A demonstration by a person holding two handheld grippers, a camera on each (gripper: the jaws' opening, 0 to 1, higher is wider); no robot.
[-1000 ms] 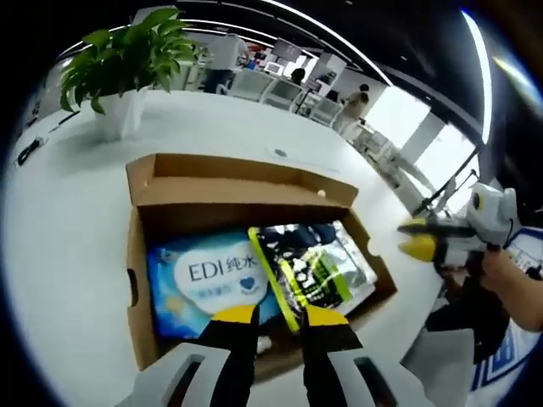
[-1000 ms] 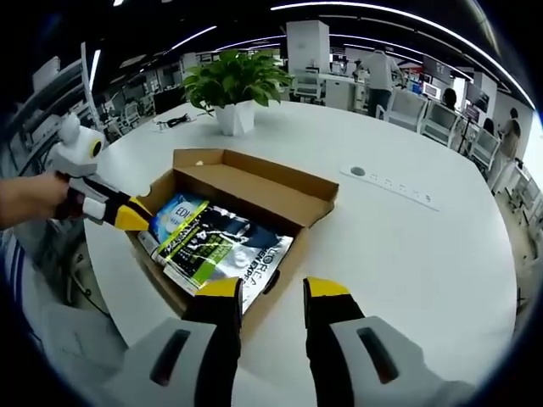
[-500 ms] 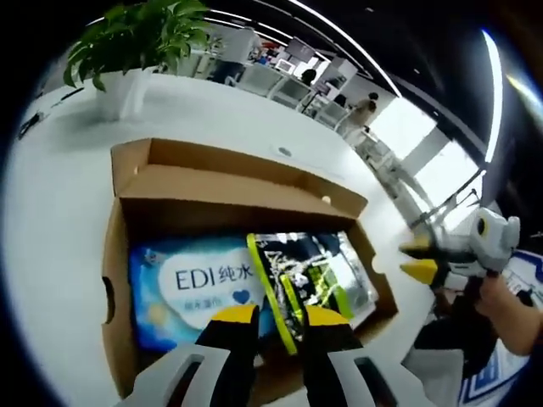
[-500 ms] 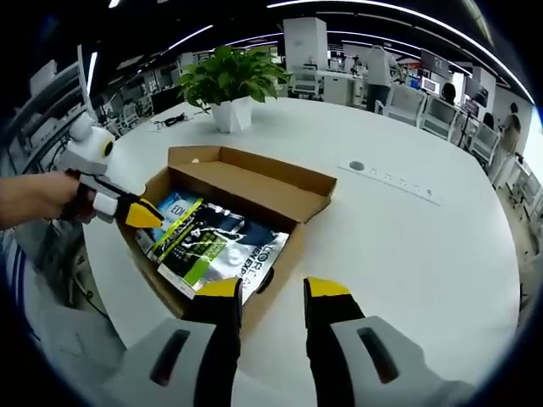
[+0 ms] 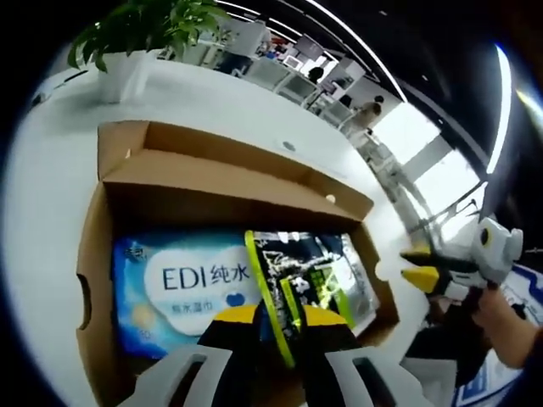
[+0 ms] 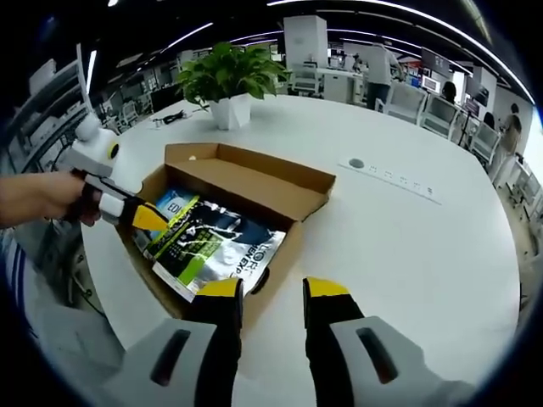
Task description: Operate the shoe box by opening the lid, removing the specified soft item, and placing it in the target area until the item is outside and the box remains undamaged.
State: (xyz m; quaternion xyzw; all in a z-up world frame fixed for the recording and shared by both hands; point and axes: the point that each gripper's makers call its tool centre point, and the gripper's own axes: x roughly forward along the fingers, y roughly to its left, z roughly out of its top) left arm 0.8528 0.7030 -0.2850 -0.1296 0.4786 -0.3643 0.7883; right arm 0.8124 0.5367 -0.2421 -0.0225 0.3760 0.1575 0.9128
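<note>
Behind the shoe box (image 6: 254, 182), a potted plant (image 6: 231, 85) stands well apart.

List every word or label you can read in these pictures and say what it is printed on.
"EDI" followed by Chinese characters "纯水": on the blue wipes pack inside the cardboard box.
Partial letters, roughly "OR...EXP": on the silver and green pouch, too cut off to read for certain.
Smaller print on both packs: too blurred to read.
</note>
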